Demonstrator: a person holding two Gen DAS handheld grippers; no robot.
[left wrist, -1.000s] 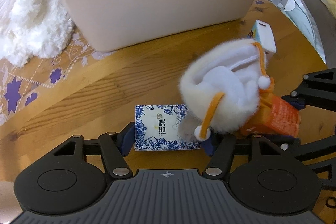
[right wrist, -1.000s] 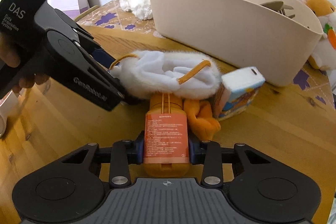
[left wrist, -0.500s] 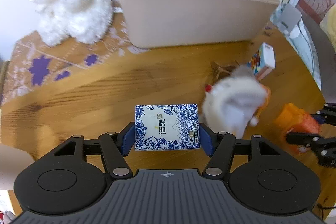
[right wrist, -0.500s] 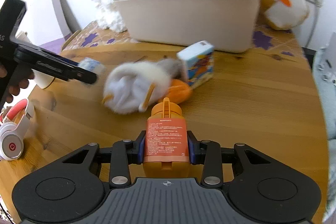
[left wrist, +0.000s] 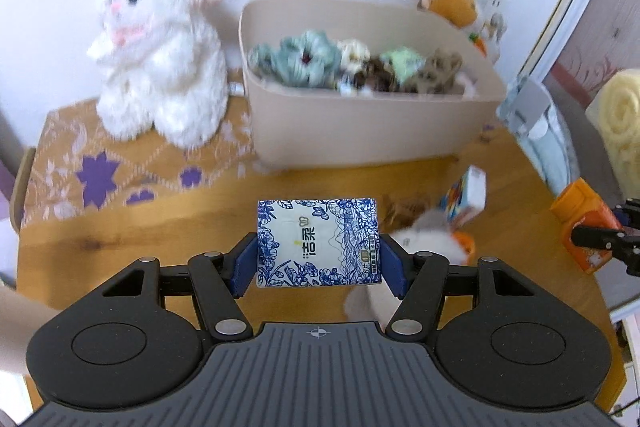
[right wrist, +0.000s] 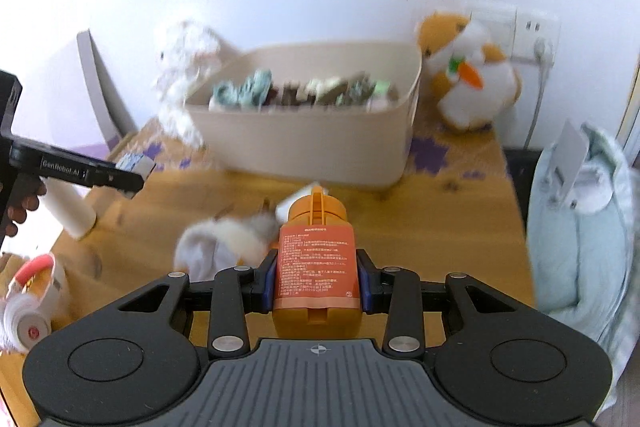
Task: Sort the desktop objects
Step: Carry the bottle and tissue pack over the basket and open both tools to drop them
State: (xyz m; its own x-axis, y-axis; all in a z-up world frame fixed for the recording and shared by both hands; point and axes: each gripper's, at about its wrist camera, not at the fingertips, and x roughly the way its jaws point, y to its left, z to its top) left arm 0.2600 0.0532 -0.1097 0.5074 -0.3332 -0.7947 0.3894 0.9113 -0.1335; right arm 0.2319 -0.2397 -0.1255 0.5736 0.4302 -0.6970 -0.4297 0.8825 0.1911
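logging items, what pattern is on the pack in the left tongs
Blue floral print on white, on the tissue pack; clearest in the left wrist view.

right gripper (right wrist: 318, 277) clamps orange bottle (right wrist: 316, 267); blurred, seemingly furry toy (right wrist: 224, 243) beside it.

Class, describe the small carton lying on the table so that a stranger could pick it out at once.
Start at the big beige bin at the back of the wooden table. In front of its right end lies a small carton, tipped beside a white furry toy. It alone is boxy, with a white end and colourful printed sides.
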